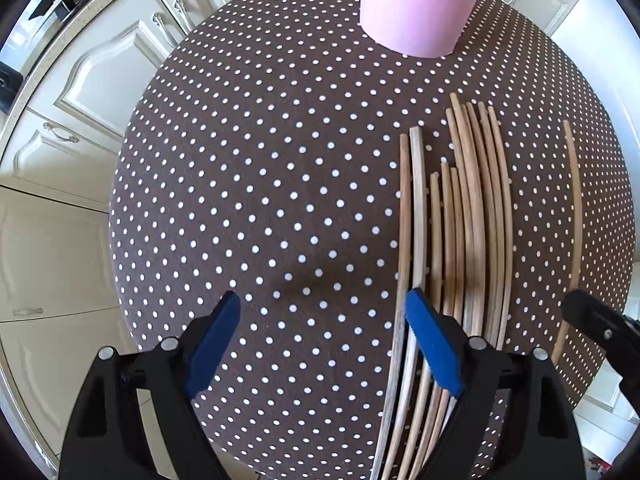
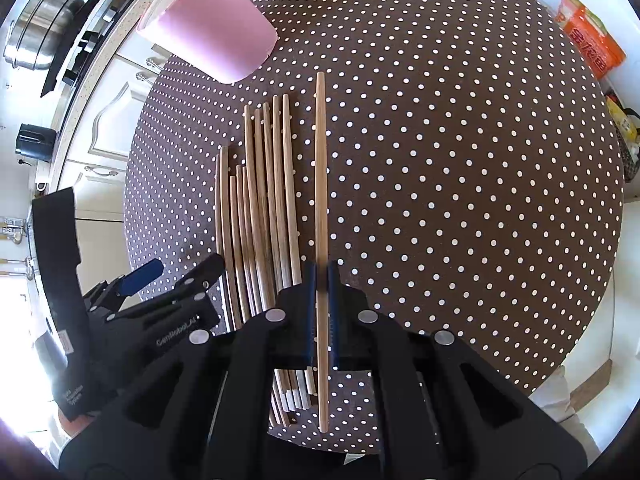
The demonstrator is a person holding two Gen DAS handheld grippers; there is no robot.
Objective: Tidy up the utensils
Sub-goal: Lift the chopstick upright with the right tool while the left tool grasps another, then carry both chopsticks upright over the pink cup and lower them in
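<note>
Several wooden chopsticks lie side by side on the round brown polka-dot table; they also show in the right wrist view. A pink cup stands at the table's far side, also in the right wrist view. My left gripper is open and empty, its right finger over the leftmost sticks. My right gripper is shut on a single chopstick lying apart, to the right of the bundle; that chopstick shows in the left wrist view.
Cream kitchen cabinets and a counter curve behind the table on the left. Steel pots sit on the counter. An orange package stands beyond the table's right edge. My left gripper shows in the right wrist view.
</note>
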